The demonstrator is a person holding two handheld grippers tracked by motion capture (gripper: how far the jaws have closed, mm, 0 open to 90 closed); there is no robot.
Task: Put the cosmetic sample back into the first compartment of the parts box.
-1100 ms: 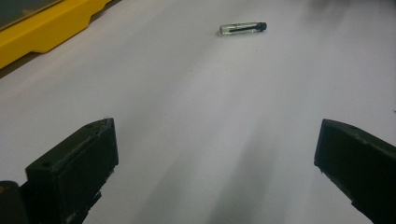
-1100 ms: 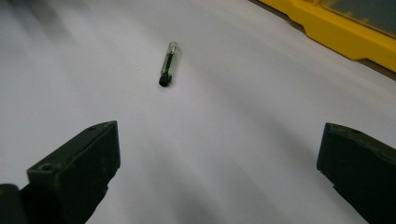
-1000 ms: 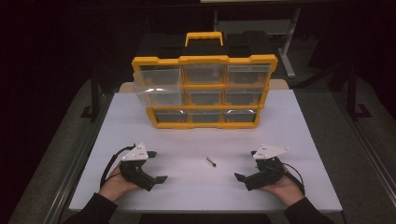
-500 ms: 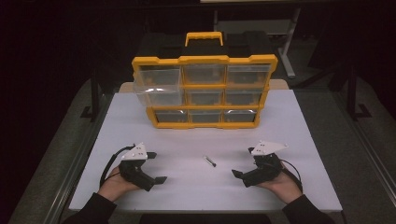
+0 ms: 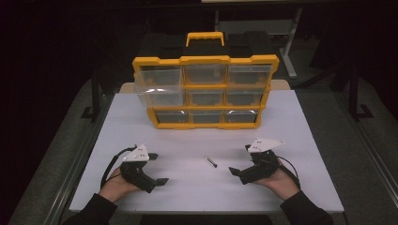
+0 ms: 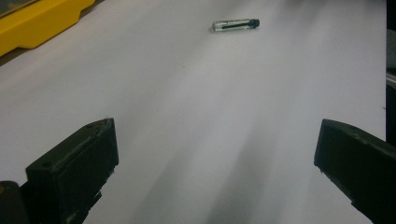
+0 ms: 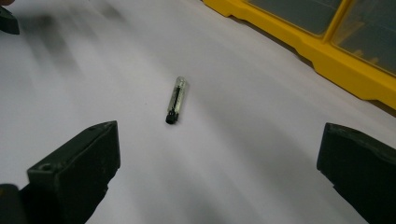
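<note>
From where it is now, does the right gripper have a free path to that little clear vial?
Probably yes. The right gripper is open, pointed at the vial, with bare white table between them.

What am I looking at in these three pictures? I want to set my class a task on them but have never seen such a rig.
A person sits at a white table holding a hand-operated claw in each hand: the left claw and the right claw. One picture comes from a camera above; the other two come from cameras riding on each claw, looking along its black jaws. Both claws are open and hold nothing. Between them lies a small clear vial with a black cap. Behind it stands a yellow organiser of clear drawers, one drawer on its left pulled out.
</note>
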